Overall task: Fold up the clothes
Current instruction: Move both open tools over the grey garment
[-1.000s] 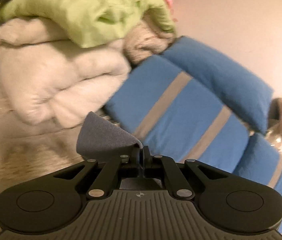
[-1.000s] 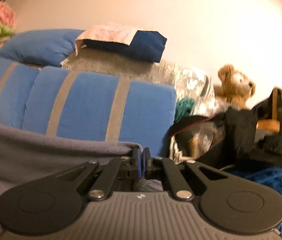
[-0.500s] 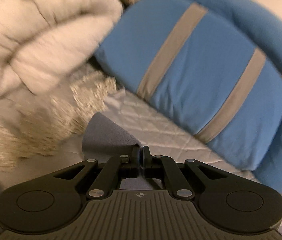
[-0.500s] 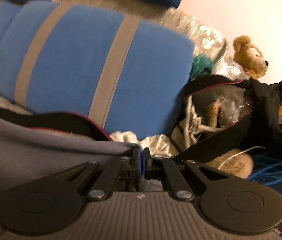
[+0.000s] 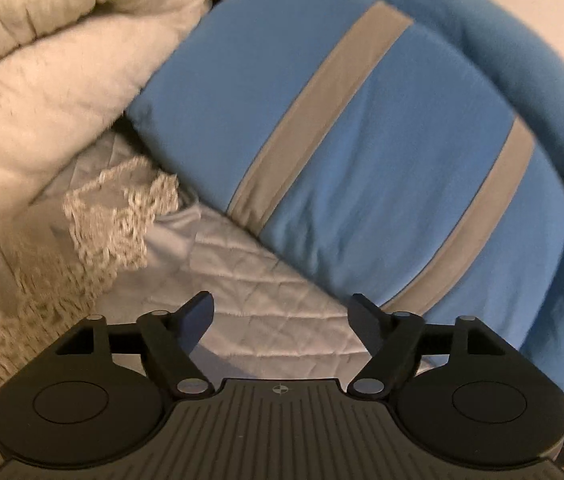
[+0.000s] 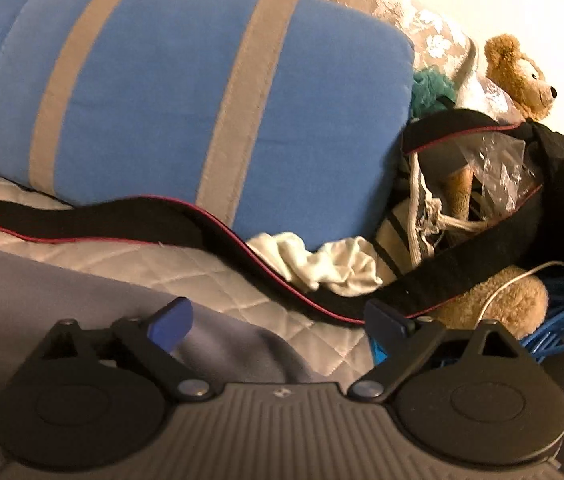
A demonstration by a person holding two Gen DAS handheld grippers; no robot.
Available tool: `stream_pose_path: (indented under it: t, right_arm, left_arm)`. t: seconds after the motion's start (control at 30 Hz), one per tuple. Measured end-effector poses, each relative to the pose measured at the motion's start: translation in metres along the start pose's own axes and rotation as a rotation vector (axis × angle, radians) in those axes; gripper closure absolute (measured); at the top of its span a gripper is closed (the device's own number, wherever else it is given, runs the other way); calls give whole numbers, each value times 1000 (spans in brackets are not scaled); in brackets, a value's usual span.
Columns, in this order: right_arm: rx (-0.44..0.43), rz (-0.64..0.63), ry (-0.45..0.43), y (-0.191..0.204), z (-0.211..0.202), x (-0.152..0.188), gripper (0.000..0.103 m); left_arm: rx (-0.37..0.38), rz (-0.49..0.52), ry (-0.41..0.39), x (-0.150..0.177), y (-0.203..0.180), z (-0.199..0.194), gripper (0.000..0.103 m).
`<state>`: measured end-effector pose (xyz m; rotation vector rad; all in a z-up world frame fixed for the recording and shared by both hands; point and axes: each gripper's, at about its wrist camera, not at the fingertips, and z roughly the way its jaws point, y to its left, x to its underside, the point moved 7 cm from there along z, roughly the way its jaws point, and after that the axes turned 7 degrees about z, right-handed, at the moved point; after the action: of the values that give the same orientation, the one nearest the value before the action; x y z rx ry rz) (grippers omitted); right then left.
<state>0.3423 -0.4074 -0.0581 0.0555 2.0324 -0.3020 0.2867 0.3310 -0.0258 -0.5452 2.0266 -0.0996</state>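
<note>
Grey fleece garment (image 6: 41, 300) lies on the quilted bed cover (image 6: 209, 276), spread under and to the left of your right claw (image 6: 277, 320), whose jaws are opening wide with nothing pressed between the pads. Your left claw (image 5: 282, 316) is likewise opening, empty, over bare quilting in front of the blue striped cushion (image 5: 362, 140). A black strap with red piping (image 6: 161, 216) runs across the bed beyond the garment. A teddy bear (image 6: 522, 76) sits at far right.
</note>
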Motion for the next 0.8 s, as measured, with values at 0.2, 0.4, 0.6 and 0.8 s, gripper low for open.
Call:
stream_pose_path:
  t: [0.2,0.4,0.6,0.8]
  right_arm:
    - [-60,-32,-16,4,-38,-16,0]
    - [-115,-44,-1,-3,-80,-27,0]
    - [-191,-95,45,-9,-132,-33,0]
    - [-297,-100,40,-17,-183,-55,0]
  left_arm:
    - [22,46,19,0,9,-37,29]
    - [61,128,42,-10,7,-84,29]
    - [126,220,72,-19,-6,-140,29]
    - [161,302,82,-42,-23,-195,29]
